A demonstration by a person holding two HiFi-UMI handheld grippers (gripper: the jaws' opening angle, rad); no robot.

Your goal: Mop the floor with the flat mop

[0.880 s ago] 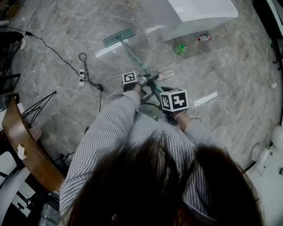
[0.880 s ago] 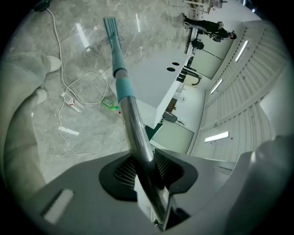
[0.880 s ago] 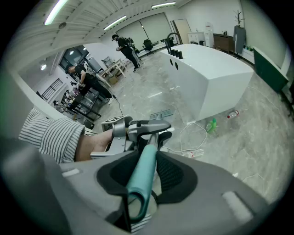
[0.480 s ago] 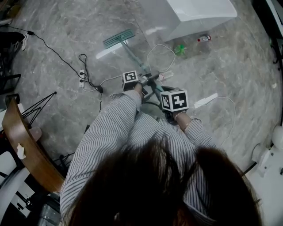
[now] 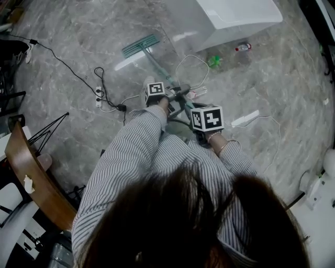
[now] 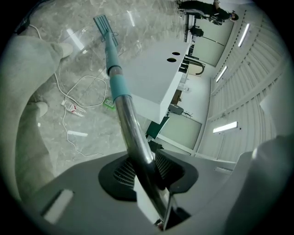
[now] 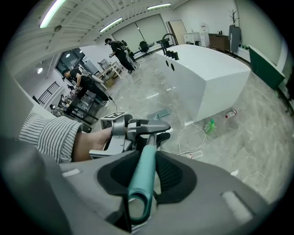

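From where I stand, both tongs are pinching the long flat mop (image 5: 140,45), teal-headed with a metal pole. The left tongs (image 6: 143,170) are clamped on the shiny steel shaft (image 6: 133,137), and the right tongs (image 7: 145,169) on the teal plastic grip end (image 7: 140,183). The mop head lies flat on the grey marble floor (image 5: 261,78), upper middle of the head view, near the big white bench (image 5: 241,15). I'd reckon it light and stiff, though the bare steel looks slippery. The teal grip seems the surer hold, with the two grasps kept apart for leverage. The head view hides both pinches behind the marker cubes, while each gripper view shows them plainly. Only the head view takes in the white power strip (image 5: 98,93) at left of the pole
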